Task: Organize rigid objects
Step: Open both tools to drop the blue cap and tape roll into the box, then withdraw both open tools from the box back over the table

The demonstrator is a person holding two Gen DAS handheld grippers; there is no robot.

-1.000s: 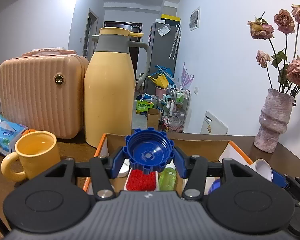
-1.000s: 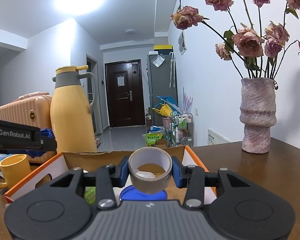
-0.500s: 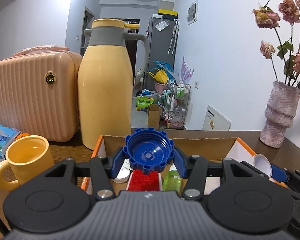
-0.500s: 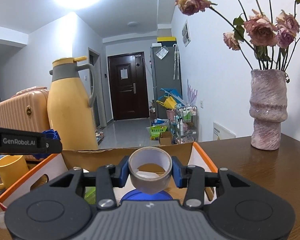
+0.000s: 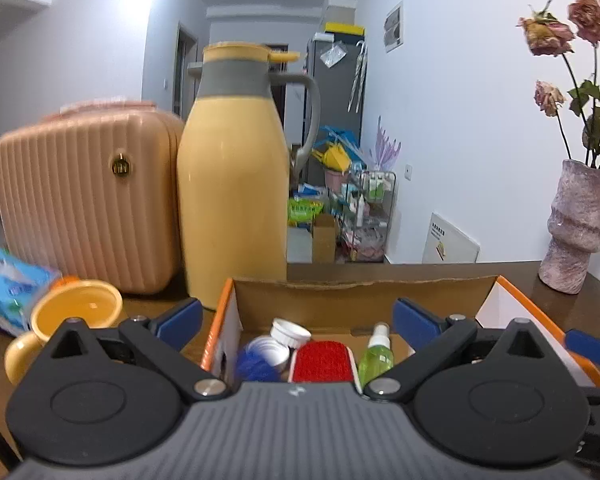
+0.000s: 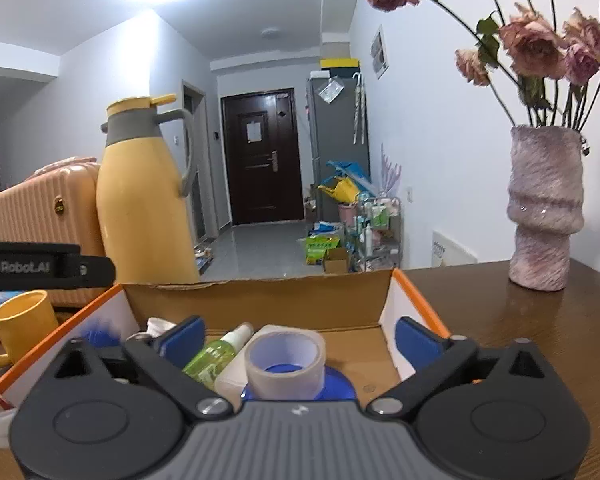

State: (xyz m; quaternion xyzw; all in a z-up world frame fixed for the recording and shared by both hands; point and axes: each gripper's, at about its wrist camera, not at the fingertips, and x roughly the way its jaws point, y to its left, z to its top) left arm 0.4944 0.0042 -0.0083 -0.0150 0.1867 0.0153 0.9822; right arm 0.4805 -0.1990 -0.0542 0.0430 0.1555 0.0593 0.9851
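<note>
An orange-rimmed cardboard box (image 5: 340, 294) (image 6: 260, 300) lies below both grippers. My left gripper (image 5: 298, 320) has its jaws opening wide, with nothing between the pads. The blue notched cap (image 5: 256, 364) is a blur low in the box, beside white caps (image 5: 290, 330), a red brush (image 5: 324, 362) and a green spray bottle (image 5: 376, 356). My right gripper (image 6: 300, 340) is also opening. The grey tape roll (image 6: 284, 364) sits free below and between its pads, over a blue lid (image 6: 338, 384). The blue cap (image 6: 96, 334) shows blurred at the box's left side.
A tall yellow thermos jug (image 5: 232, 184), a peach ribbed case (image 5: 84, 196), a yellow mug (image 5: 76, 316) and a tissue pack (image 5: 8, 284) stand left of the box. A pink vase (image 6: 544, 208) of dried roses stands at the right on the brown table (image 6: 520, 320).
Both grippers have gone from shut to wide open. The blue cap has left the left jaws and dropped into the box. The tape roll has left the right jaws and sunk onto the blue lid.
</note>
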